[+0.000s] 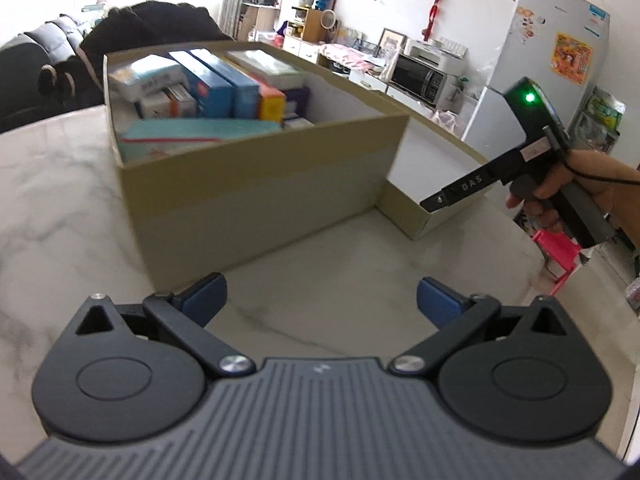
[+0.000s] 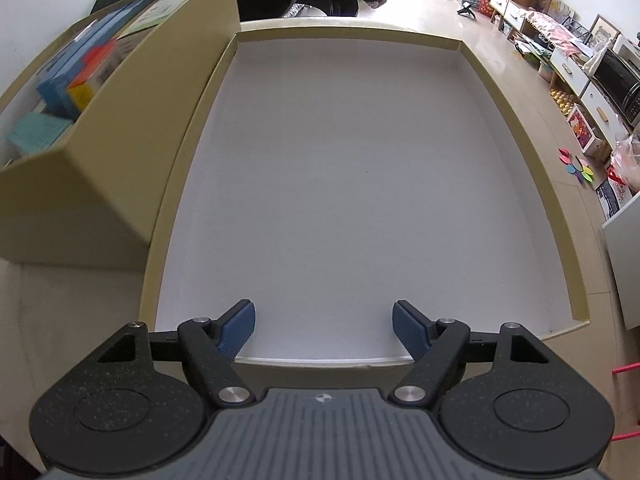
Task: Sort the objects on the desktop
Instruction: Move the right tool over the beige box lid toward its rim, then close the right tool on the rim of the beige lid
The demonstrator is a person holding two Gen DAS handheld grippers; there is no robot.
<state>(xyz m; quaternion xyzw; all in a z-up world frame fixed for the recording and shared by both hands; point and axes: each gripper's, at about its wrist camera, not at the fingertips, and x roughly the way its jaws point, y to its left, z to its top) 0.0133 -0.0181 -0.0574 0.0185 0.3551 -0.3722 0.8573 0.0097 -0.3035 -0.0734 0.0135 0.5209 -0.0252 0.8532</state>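
Observation:
A tan cardboard box (image 1: 256, 184) stands on the marble table (image 1: 60, 216), packed with several small cartons, blue, orange, white and teal. Its lid (image 2: 520, 120) lies upside down beside it on the right, white inside and holding nothing. My left gripper (image 1: 322, 300) is open above the bare table in front of the box's near corner, nothing between its blue pads. My right gripper (image 2: 324, 326) is open over the lid's near rim, pointing steeply down into it. In the left wrist view a hand holds the right gripper (image 1: 440, 200) over the lid (image 1: 432, 148).
The box (image 2: 92, 148) rises at the lid's left side in the right wrist view. A dark chair back (image 1: 160, 24) stands behind the table. A fridge (image 1: 536, 80), microwave (image 1: 424, 76) and shelves line the far wall. A pink stool (image 1: 560, 256) is beyond the table's right edge.

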